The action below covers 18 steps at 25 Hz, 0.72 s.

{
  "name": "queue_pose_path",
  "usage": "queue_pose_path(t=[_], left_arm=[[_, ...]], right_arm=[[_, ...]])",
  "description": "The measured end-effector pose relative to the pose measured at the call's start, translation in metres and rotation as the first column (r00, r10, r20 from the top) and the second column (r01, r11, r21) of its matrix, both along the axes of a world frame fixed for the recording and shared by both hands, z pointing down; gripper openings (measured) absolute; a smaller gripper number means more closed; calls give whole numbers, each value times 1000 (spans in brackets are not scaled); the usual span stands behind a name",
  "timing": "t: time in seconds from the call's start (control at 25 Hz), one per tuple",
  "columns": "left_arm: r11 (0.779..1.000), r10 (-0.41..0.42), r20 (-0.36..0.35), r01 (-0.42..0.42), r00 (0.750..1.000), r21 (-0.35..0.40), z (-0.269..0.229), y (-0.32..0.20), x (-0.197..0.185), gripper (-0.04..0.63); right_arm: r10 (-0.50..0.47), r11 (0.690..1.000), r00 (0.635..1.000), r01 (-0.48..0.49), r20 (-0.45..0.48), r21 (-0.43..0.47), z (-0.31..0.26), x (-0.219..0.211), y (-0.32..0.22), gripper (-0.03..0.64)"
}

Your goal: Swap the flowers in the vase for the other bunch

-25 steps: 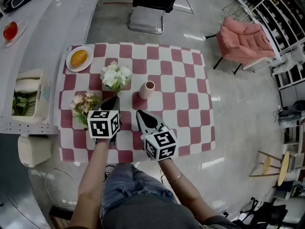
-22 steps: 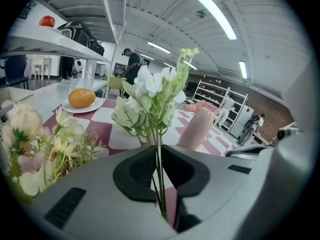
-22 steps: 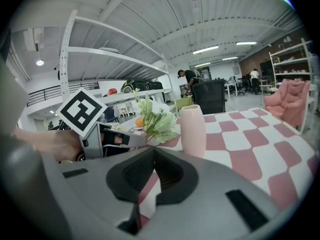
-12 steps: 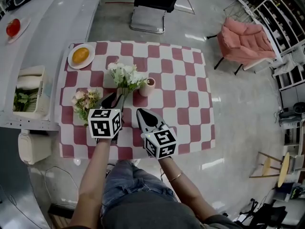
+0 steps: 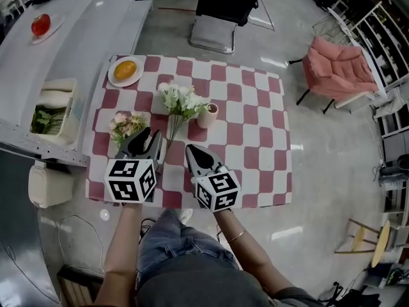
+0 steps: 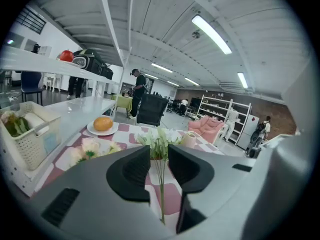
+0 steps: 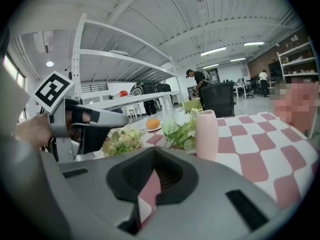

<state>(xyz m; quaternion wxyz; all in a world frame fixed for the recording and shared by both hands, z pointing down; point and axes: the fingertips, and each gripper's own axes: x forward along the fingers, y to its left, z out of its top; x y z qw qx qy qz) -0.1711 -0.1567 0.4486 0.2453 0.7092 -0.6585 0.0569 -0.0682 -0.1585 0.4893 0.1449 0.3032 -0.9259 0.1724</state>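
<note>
The white bunch (image 5: pixel 181 98) lies on the checked table with its heads next to the empty pink vase (image 5: pixel 208 115) and its stems pointing at me. My left gripper (image 5: pixel 146 138) hovers just behind the stem ends. Its jaws have just been opening and stand open. In the left gripper view (image 6: pixel 159 159) the stems of the white bunch (image 6: pixel 159 136) show through the gap, untouched. The pink bunch (image 5: pixel 126 124) lies to the left. My right gripper (image 5: pixel 190 150) hangs shut and empty in front of the vase (image 7: pixel 206 134).
A plate with an orange (image 5: pixel 125 70) sits at the table's far left corner. On the counter to the left stands a white basket (image 5: pixel 52 107). A black chair (image 5: pixel 220 18) stands beyond the table, with a pink armchair (image 5: pixel 342 69) at the right.
The left gripper swung the white bunch right toward the vase, opened, then drew back and up off the stems. The right gripper stayed put.
</note>
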Motion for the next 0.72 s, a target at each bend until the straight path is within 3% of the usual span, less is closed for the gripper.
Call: queue_pose_path(t=[0.32,0.52,0.72], left_arm=[[989,-144,4,144,990,20,-18,56,-55,123],[980,-199,-32,198,979,-36,0,83,-79,154],[973,-211,-73,202,975,-114,31,95,-83,174]], right_arm=[[-73,997,997,73,14,-2,-1,-20,19,11],[-115,993,993,115,14,-7,3,-31,30,11],[-140,990,990,140,3,-20,9,-38,36,11]])
